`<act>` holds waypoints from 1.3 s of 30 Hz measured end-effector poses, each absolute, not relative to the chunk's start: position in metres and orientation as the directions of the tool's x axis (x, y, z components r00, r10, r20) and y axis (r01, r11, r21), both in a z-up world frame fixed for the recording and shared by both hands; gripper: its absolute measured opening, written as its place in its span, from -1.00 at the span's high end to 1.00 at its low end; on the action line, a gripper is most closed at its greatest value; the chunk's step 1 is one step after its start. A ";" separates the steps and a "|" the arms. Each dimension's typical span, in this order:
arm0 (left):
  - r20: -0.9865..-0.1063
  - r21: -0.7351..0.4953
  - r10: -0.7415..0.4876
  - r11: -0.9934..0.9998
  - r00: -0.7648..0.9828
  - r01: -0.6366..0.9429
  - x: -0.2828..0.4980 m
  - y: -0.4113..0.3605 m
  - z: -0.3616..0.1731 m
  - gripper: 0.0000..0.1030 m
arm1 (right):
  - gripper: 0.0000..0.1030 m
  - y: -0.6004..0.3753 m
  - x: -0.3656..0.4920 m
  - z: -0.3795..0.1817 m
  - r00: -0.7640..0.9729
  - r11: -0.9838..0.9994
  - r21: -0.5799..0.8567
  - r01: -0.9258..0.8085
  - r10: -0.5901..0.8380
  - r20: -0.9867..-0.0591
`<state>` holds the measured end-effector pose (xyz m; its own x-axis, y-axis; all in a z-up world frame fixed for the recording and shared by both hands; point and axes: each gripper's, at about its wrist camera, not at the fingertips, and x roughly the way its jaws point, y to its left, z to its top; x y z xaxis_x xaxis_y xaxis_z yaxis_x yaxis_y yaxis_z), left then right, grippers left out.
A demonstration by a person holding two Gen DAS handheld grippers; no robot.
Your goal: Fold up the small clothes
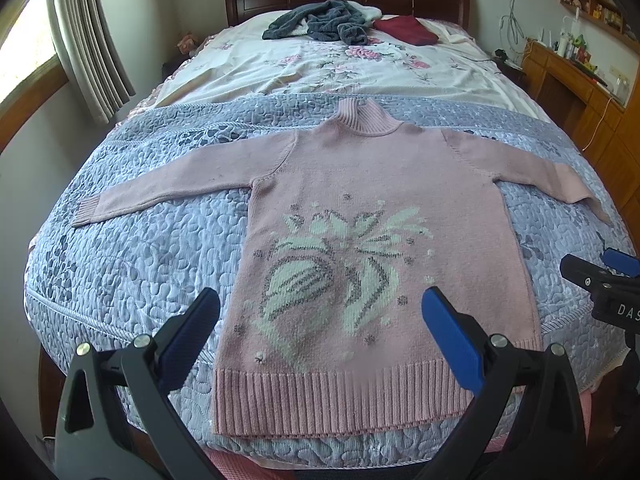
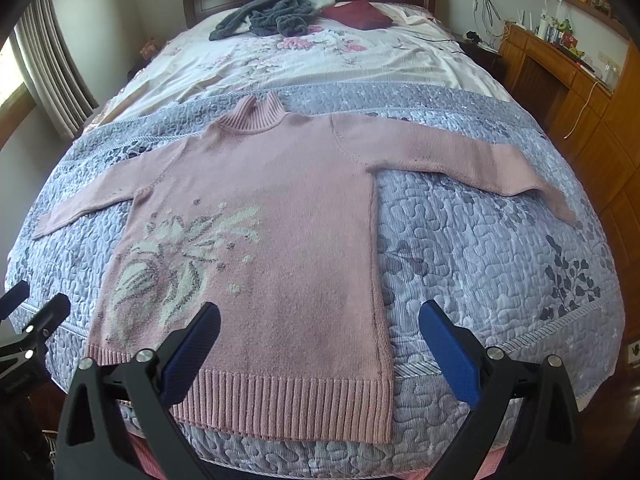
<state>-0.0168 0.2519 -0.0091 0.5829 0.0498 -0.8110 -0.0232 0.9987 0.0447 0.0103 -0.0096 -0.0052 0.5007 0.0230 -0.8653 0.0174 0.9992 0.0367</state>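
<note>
A pink knit turtleneck sweater (image 1: 360, 184) (image 2: 288, 208) with a white and grey flower motif lies flat, front up, on the grey quilted bedspread (image 1: 132, 248) (image 2: 480, 264). Both sleeves are spread out sideways and the ribbed hem lies by the foot edge. My left gripper (image 1: 320, 300) hovers open above the lower body of the sweater, nothing between its blue pads. Over the sweater's lower right side seam my right gripper (image 2: 320, 312) stands open and empty. The right gripper also shows at the right edge of the left wrist view (image 1: 600, 280), the left gripper at the left edge of the right wrist view (image 2: 28, 312).
At the head of the bed lie a crumpled dark grey garment (image 1: 320, 22) (image 2: 268, 14) and a folded dark red one (image 1: 406, 30) (image 2: 358, 14) on a floral sheet (image 1: 320, 68). A wooden dresser (image 1: 576, 92) (image 2: 560, 80) stands right of the bed, a curtained window (image 1: 80, 40) left.
</note>
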 end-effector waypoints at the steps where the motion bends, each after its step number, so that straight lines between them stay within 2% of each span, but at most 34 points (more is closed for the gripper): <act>1: -0.811 0.045 0.050 0.999 0.583 -0.023 -0.017 0.252 -0.009 -0.94 | -0.92 -0.009 0.010 -0.005 0.501 0.999 0.036 0.017 0.023 -0.865; 23: -0.806 0.055 0.058 0.998 0.589 -0.023 -0.019 0.253 -0.009 -0.94 | -0.92 -0.010 0.010 -0.004 0.502 0.999 0.037 0.018 0.023 -0.865; 31: -0.809 0.004 0.012 1.000 0.588 -0.015 -0.013 0.254 -0.014 -0.94 | -0.92 -0.013 0.016 -0.006 0.510 0.999 0.031 0.015 0.019 -0.860; 39: -0.828 0.009 0.026 0.999 0.560 -0.033 0.030 0.241 -0.031 -0.94 | -0.92 -0.091 0.060 -0.026 0.470 0.990 0.058 0.132 -0.011 -0.882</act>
